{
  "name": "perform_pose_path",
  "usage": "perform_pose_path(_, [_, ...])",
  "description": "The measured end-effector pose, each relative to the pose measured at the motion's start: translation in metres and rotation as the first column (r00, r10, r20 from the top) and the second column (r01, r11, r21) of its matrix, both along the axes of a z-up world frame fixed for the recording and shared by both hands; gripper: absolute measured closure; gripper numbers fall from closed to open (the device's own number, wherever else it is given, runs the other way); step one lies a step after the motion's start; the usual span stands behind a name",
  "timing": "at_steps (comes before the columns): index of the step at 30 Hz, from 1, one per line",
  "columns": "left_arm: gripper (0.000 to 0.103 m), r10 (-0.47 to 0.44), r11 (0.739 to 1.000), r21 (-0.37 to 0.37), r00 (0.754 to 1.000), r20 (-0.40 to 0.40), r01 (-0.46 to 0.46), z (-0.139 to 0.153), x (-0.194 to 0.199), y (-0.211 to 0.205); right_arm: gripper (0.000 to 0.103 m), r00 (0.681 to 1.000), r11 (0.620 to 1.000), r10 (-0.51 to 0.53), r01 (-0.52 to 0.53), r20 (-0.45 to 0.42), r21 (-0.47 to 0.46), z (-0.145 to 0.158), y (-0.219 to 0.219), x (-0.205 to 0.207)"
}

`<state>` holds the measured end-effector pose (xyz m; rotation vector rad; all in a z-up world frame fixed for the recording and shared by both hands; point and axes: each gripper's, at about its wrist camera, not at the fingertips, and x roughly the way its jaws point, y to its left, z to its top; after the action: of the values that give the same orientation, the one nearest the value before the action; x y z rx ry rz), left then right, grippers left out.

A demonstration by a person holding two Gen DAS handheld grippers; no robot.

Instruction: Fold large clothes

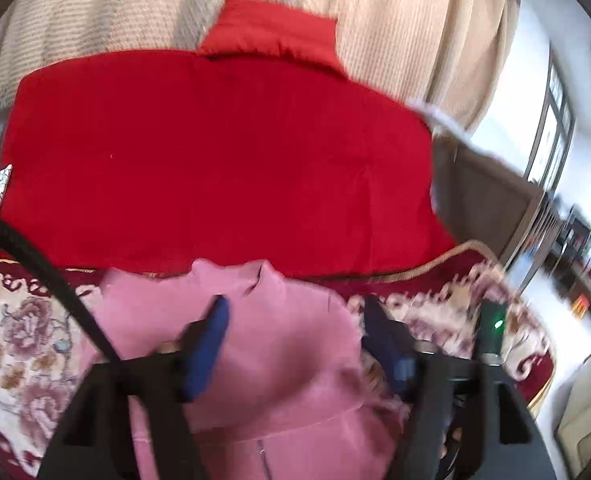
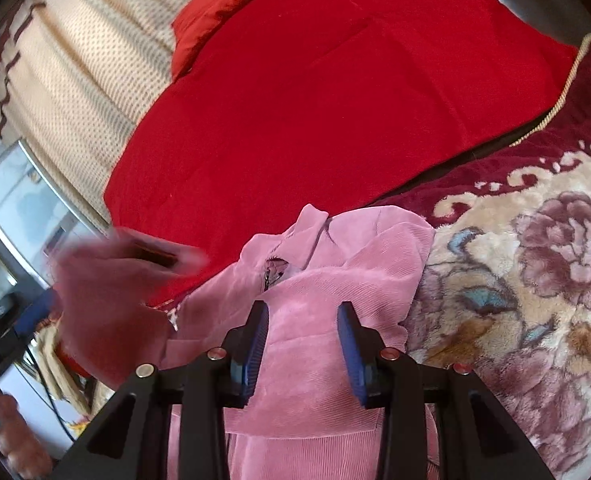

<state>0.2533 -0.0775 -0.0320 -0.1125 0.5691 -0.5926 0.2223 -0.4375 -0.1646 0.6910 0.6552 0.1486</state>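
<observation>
Both grippers angled down over pink garment (image 2: 319,320); L fingers (image 1: 211,344) wide, R fingers (image 2: 255,340) apart, seemingly empty.

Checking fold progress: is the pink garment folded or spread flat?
Partly folded: the pink garment has one panel doubled over its zippered front, on the floral blanket.
</observation>
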Motion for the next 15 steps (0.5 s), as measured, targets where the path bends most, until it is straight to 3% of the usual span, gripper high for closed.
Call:
perform_pose_path(1, [0.029, 0.018, 1.0, -0.014, 1.0, 0.006, -0.018, -0.001, 0.002, 0.009, 0.033, 1.0, 1.0, -0.001, 0.001, 0.001, 0.014, 0.0, -0.003, 0.0])
perform_pose_path(5, [0.029, 0.204, 0.979, 0.003, 0.978, -0.051, -0.204, -0.023, 0.02, 0.053, 0.033, 1.0, 0.999, 0.016, -0.017, 0.022, 0.049, 0.001, -0.002, 0.002])
perform_pose_path(10, [0.029, 0.429, 0.902, 0.099, 0.894, -0.128, -0.419, -0.08, 0.038, 0.103, 0.033, 0.998, 0.996, 0.064, -0.063, -0.01, 0.059, -0.008, 0.013, 0.017])
perform_pose_path(12, [0.029, 0.484, 0.873, 0.153, 0.862, -0.152, -0.463, -0.106, 0.046, 0.115, 0.035, 0.997, 0.998, 0.069, -0.069, -0.037, 0.015, -0.014, 0.024, 0.027])
perform_pose_path(15, [0.029, 0.519, 0.847, 0.229, 0.84, -0.159, -0.48, -0.138, 0.052, 0.116, 0.036, 0.992, 0.995, 0.086, -0.09, -0.097, -0.036, -0.027, 0.037, 0.045])
